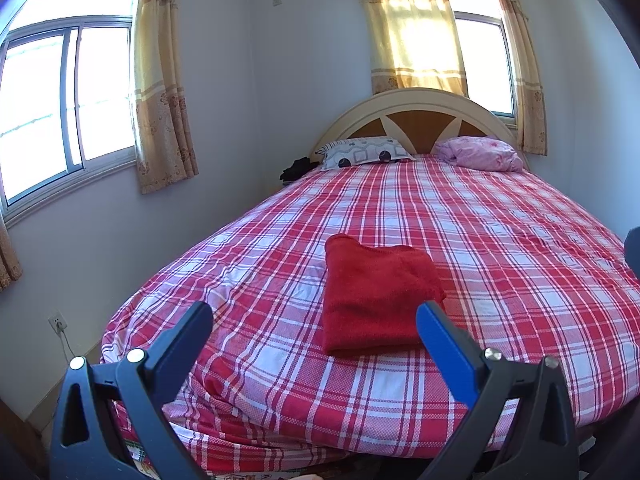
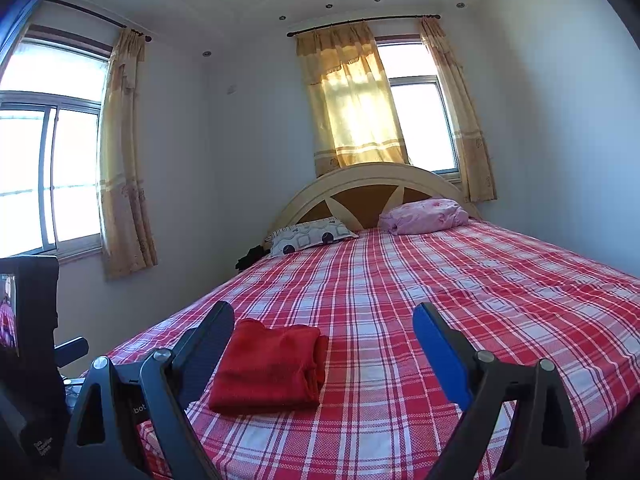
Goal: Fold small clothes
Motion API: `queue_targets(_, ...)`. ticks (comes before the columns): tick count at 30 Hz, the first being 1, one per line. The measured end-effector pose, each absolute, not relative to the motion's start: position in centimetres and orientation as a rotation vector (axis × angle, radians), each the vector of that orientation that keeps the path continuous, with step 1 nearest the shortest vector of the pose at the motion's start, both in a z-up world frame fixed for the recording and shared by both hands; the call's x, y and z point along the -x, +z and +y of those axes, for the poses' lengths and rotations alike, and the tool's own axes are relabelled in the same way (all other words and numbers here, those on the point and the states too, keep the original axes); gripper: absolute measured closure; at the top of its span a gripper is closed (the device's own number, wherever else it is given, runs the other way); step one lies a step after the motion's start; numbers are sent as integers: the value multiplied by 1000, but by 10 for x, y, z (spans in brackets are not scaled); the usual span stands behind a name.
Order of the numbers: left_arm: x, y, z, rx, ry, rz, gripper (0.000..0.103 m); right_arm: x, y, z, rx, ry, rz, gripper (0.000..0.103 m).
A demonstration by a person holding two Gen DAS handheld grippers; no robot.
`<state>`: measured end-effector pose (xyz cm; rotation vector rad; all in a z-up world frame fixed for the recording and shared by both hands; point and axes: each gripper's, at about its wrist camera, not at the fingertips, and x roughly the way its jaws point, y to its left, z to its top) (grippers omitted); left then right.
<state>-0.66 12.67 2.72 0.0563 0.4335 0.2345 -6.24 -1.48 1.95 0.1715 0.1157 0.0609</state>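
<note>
A red knitted garment (image 1: 376, 296) lies folded into a neat rectangle on the red-and-white plaid bedsheet (image 1: 500, 240), near the foot of the bed. My left gripper (image 1: 314, 316) hovers open in front of it, empty, its right finger (image 1: 440, 332) overlapping the garment's near right corner in the picture. In the right wrist view the same red garment (image 2: 268, 364) sits left of centre on the bedsheet (image 2: 440, 280). My right gripper (image 2: 324, 320) is held open and empty above the bed, the garment just inside its left finger (image 2: 208, 344).
A patterned pillow (image 1: 364, 153) and a pink bundled quilt (image 1: 480, 153) lie against the arched headboard (image 1: 420, 112). Dark clothing (image 1: 296, 169) sits at the bed's far left corner. Curtained windows flank the bed. The left hand's device (image 2: 28, 340) shows at the right view's left edge.
</note>
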Motion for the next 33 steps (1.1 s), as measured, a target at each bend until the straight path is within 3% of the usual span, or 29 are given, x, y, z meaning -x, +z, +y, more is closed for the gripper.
queue_targets(33, -1, 21, 127, -48, 207, 473, 0, 62, 17, -15, -182, 54, 132, 12)
